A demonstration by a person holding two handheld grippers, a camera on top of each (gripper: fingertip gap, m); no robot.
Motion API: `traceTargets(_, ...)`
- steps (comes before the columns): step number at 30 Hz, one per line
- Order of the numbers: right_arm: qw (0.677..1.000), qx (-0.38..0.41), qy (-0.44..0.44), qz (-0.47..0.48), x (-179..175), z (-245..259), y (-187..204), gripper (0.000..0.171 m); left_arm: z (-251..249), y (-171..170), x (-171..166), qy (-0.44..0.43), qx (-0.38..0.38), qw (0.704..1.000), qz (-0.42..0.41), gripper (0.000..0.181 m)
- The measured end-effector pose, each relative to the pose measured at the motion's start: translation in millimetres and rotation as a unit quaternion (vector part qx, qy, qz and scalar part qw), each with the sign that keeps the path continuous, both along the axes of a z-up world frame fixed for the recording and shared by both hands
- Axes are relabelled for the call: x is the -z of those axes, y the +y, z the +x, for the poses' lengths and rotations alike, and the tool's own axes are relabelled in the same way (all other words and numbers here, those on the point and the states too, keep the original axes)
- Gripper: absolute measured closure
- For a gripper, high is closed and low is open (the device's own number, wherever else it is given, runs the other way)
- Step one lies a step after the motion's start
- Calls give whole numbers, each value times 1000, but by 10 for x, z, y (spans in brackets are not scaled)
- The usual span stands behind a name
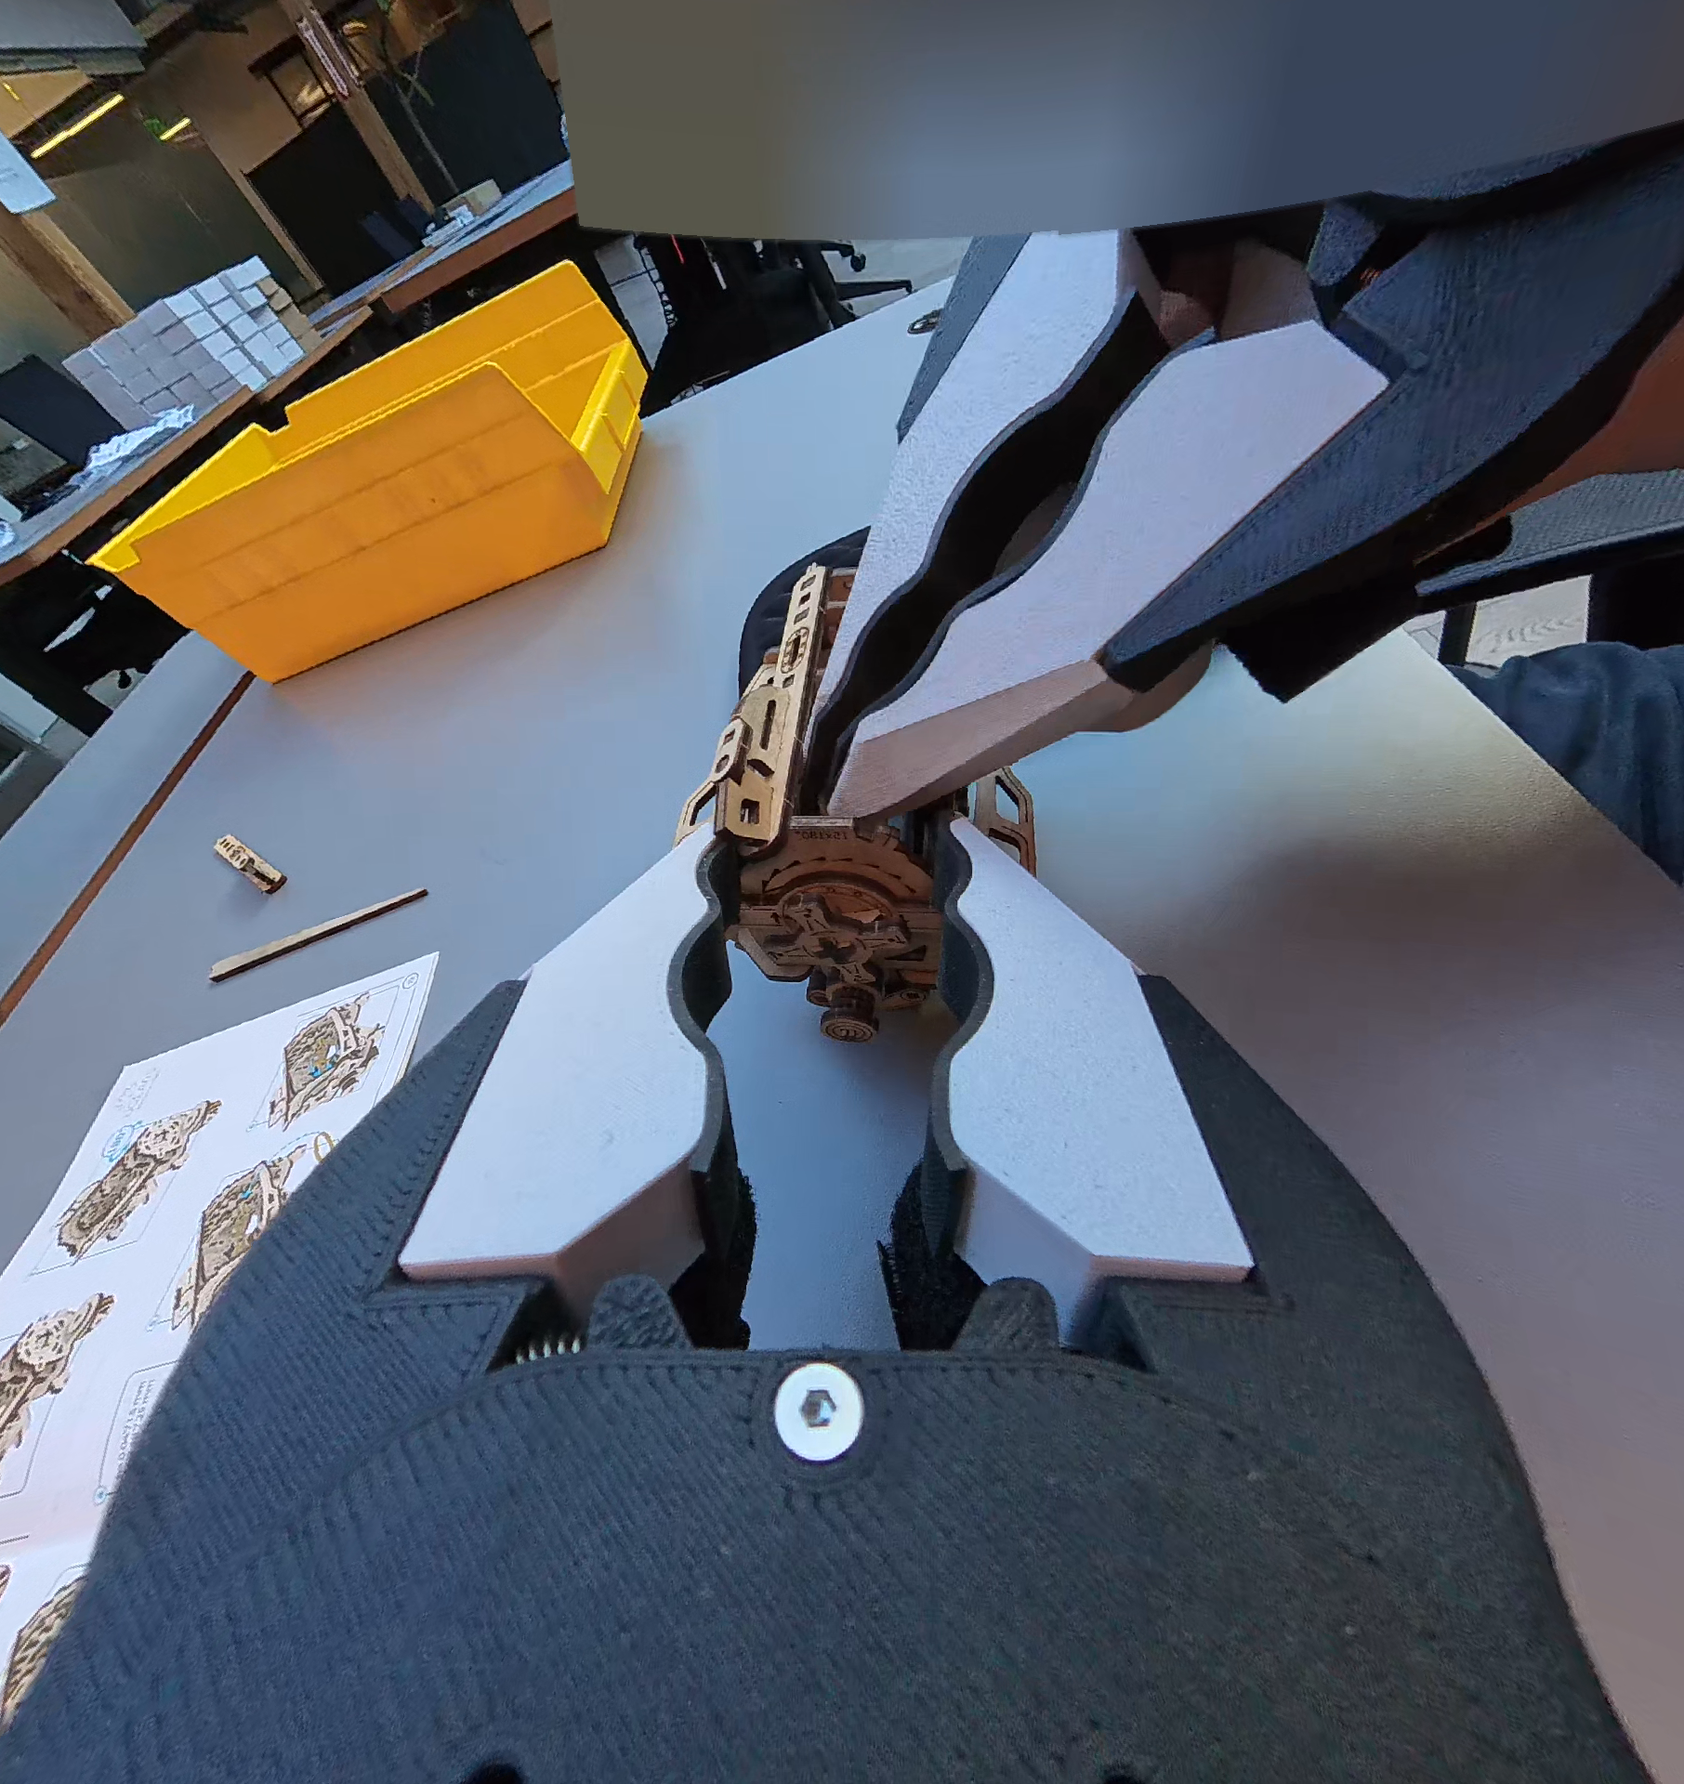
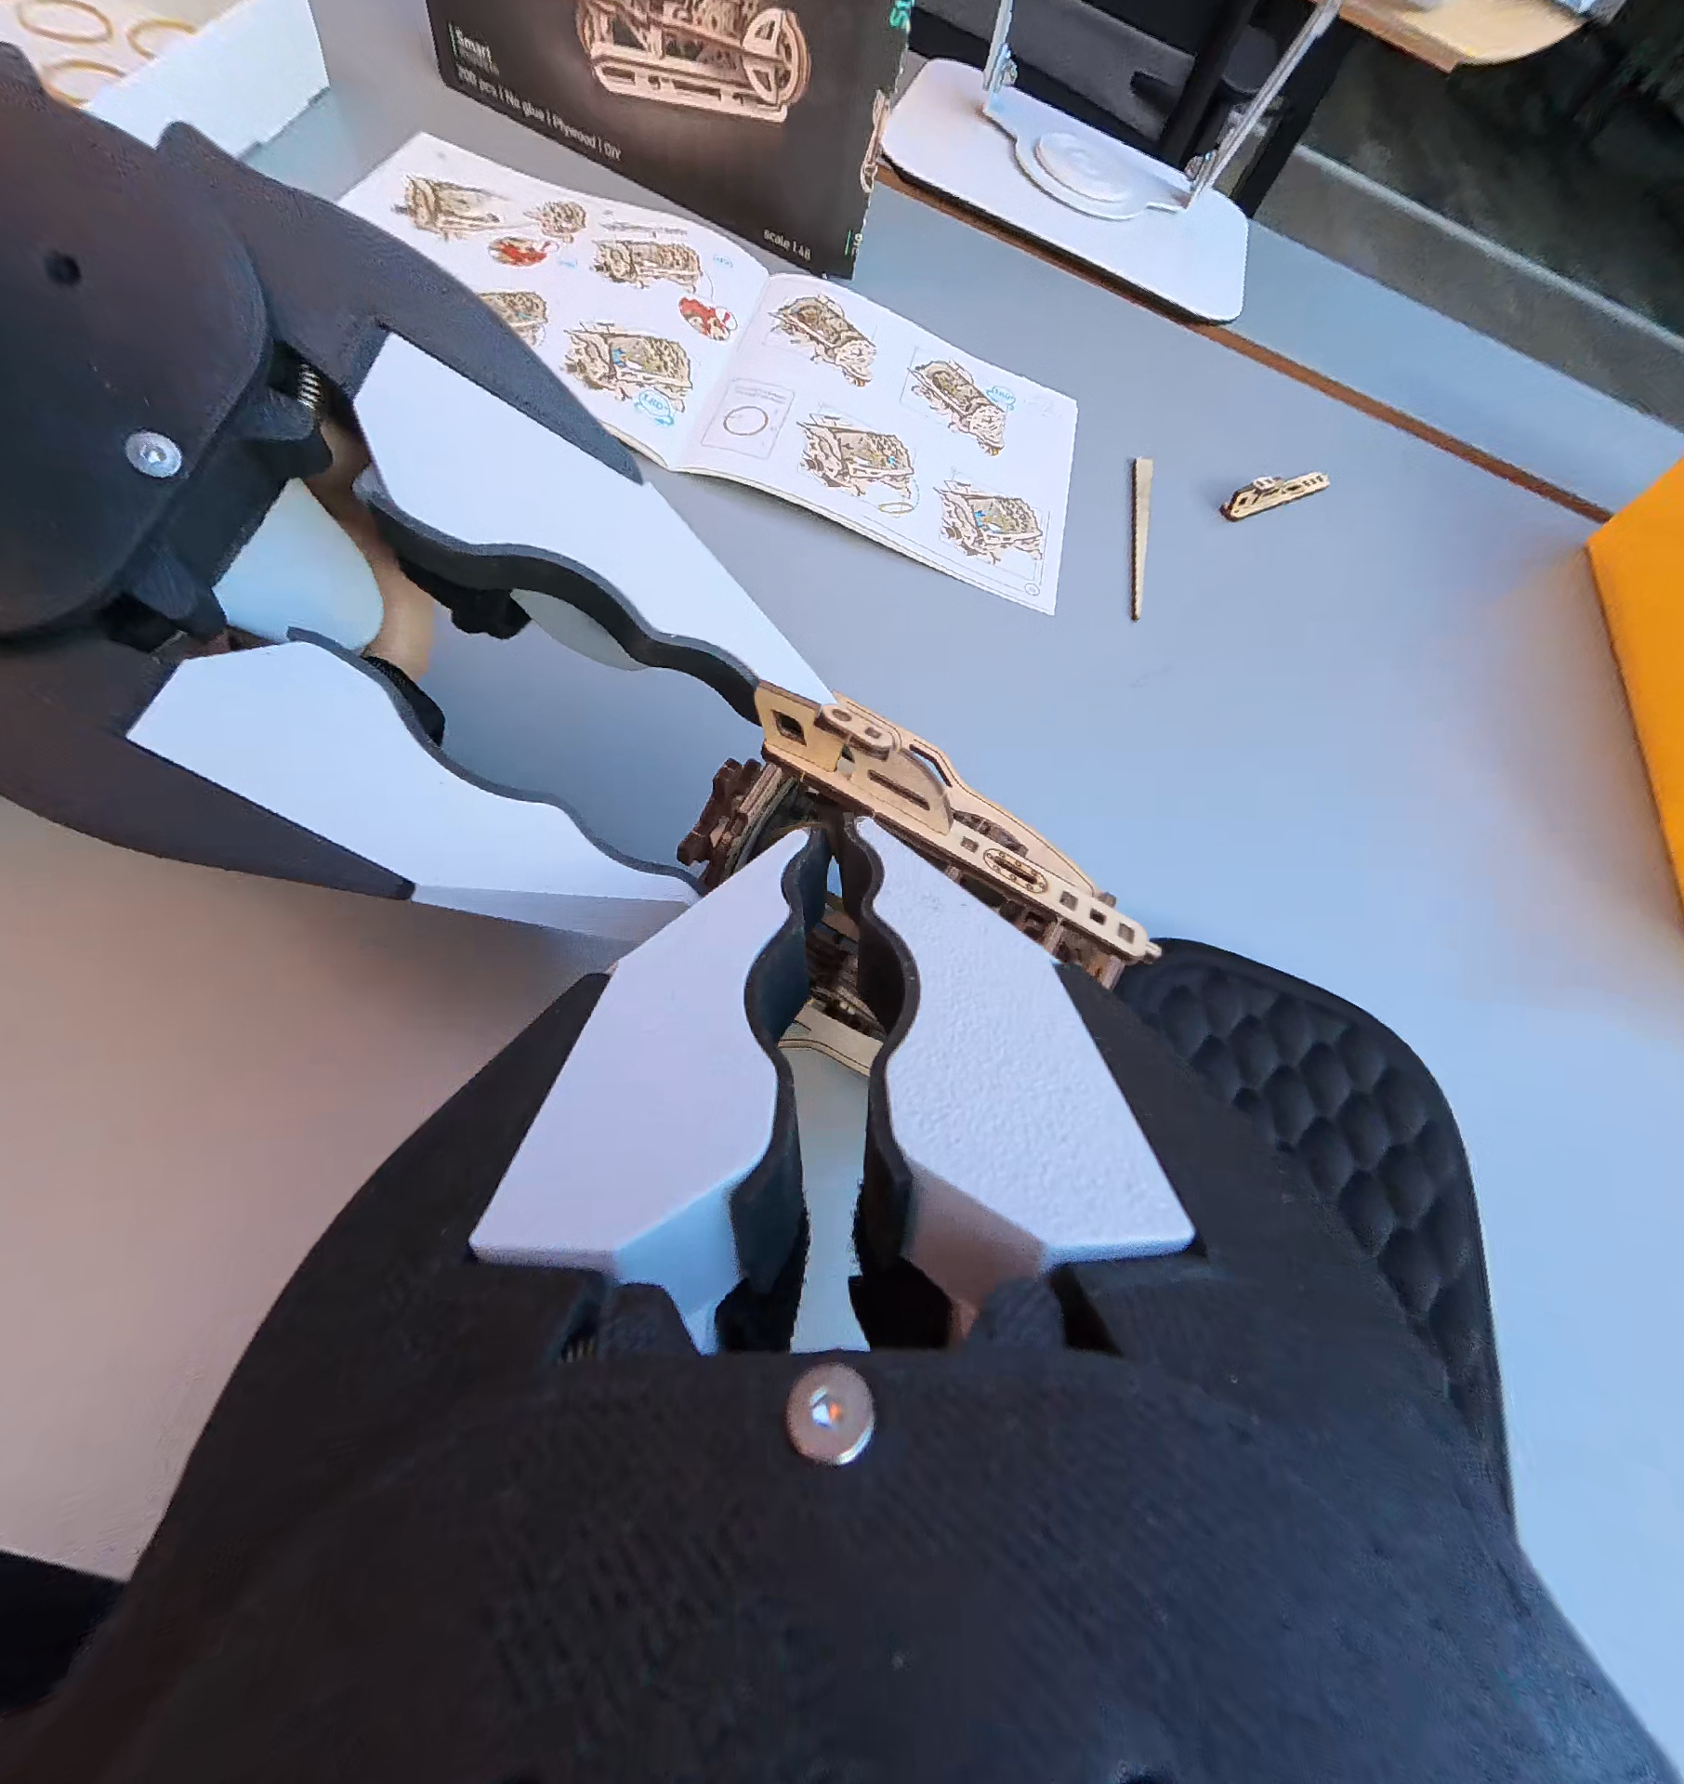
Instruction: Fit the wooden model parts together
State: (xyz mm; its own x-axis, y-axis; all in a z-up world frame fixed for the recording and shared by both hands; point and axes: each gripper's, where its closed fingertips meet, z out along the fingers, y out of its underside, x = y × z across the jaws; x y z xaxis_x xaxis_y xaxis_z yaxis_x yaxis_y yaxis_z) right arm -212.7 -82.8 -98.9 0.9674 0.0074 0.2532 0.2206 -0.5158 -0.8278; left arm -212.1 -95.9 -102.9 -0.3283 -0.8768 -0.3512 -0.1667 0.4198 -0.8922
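A wooden model with gears stands on the grey table, half on a black pad. My left gripper is shut on the model's body, one finger on each side. It also shows in the right wrist view, reaching in from the left. My right gripper comes down from above, its tips pinched together on a thin part at the model's top, right beside the pale slotted side panel. It shows in the left wrist view too. What the right tips hold is mostly hidden.
A small loose wooden piece and a thin wooden stick lie on the table. An open instruction booklet, the kit's dark box and a white stand sit behind. A yellow bin stands at the table's edge. My left and right fingertips are right by each other.
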Motion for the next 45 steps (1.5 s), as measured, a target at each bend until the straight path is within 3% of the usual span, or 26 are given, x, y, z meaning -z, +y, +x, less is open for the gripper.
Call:
traceTargets(6, 998, -7, 67, 4, 6, -29, 29, 171, 1, 4, 0, 1, -1, 1000, -2, 144)
traceTargets(11, 999, -14, 42, -1, 11, -28, 38, 171, 1, 13, 0, 2, -2, 1000, -4, 144)
traceTargets(18, 997, -22, -72, -9, 18, -14, 32, 171, -1, 5, 4, -2, -3, 1000, 6, 143)
traceTargets(27, 996, 21, 86, -10, 10, -34, 49, 171, 6, 17, 3, -2, -8, 1000, 4, 143)
traceTargets(39, 992, 92, 81, -14, 17, -4, 48, 171, 11, 23, 6, -7, -15, 1000, 13, 144)
traceTargets(45, 982, 126, 137, 1, 27, 7, 51, 171, 13, 26, 6, -9, -20, 1000, 18, 143)
